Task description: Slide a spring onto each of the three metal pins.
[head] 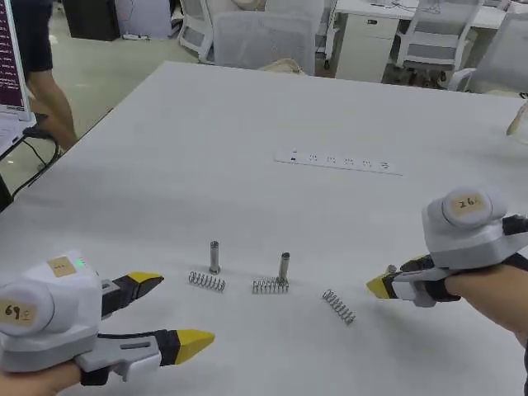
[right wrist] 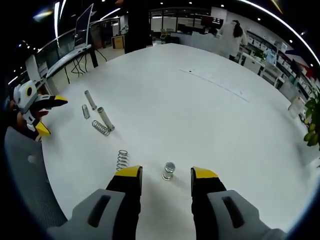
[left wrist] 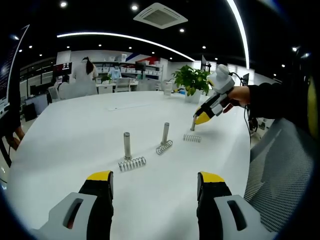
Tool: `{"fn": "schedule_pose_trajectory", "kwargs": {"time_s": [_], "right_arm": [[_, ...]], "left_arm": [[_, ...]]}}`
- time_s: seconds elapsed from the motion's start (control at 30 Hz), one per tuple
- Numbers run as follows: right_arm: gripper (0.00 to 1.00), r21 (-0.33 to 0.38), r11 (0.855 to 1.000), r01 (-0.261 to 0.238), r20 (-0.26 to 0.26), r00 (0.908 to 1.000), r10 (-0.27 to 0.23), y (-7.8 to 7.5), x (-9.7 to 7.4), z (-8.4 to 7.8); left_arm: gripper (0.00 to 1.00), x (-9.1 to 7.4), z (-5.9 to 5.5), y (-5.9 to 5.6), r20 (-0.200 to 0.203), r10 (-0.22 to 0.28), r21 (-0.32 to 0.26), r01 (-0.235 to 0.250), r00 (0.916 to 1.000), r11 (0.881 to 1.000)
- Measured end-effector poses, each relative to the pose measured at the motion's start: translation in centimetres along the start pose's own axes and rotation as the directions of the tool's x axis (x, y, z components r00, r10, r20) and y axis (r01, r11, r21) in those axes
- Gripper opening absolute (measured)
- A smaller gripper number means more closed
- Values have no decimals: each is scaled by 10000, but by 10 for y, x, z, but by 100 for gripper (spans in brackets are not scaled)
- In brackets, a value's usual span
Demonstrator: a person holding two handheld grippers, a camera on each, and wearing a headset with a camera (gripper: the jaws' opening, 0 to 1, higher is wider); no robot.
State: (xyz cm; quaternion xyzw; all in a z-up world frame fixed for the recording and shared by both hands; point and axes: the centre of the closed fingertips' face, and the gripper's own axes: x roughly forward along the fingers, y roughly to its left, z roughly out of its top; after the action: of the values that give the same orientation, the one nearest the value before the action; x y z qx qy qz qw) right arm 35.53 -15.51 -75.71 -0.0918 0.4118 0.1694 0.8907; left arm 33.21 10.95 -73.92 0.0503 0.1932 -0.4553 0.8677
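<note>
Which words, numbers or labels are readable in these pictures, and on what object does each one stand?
"69": handwritten on the round tan sticker on the left hand-held gripper; a mark after it is unclear.
"26": handwritten on the second round tan sticker, on the right hand-held gripper.
Too blurred to read: text on the lit screen at the left edge; markings on the long white power strip.

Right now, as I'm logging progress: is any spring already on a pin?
No: all three springs lie on their sides on the table, and the pins stand bare.
</note>
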Motion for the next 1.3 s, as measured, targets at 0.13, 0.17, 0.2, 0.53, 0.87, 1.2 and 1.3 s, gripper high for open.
{"fn": "schedule_pose_trajectory", "kwargs": {"time_s": [0.13, 0.17, 0.2, 0.53, 0.87, 1.2, 1.3], "right_arm": [[39, 42, 10000, 64, 46, 10000, -65, -2, -2, -3], [38, 59, 10000, 55, 32, 10000, -56, -2, -2, -4], [39, 68, 10000, 55, 24, 10000, -55, 0, -3, -5], [39, 71, 10000, 49, 37, 10000, -49, 1, -6, -8], [38, 78, 10000, -50, -20, 10000, 50, 6, -11, -16], [38, 205, 9995, -242, -74, 9997, 244, 15, -16, -27], [37, 241, 9991, -338, -105, 9994, 341, 20, -17, -32]], "left_arm": [[64, 0, 0, 0, 1, -18, 3, 18, 10000, 10000], [64, 0, 0, 0, 0, -25, 11, 25, 10000, 10000], [64, 0, 0, 0, 0, -34, 11, 34, 10000, 10000], [64, 0, 1, 1, 58, -16, 14, 16, 10000, 10000], [64, 0, 2, 1, 90, -6, 33, 6, 10000, 10000], [64, 0, 3, 0, 144, 10, 40, -10, 9999, 10000], [64, 0, 3, -1, 150, 30, 47, -31, 9999, 10000]]}}
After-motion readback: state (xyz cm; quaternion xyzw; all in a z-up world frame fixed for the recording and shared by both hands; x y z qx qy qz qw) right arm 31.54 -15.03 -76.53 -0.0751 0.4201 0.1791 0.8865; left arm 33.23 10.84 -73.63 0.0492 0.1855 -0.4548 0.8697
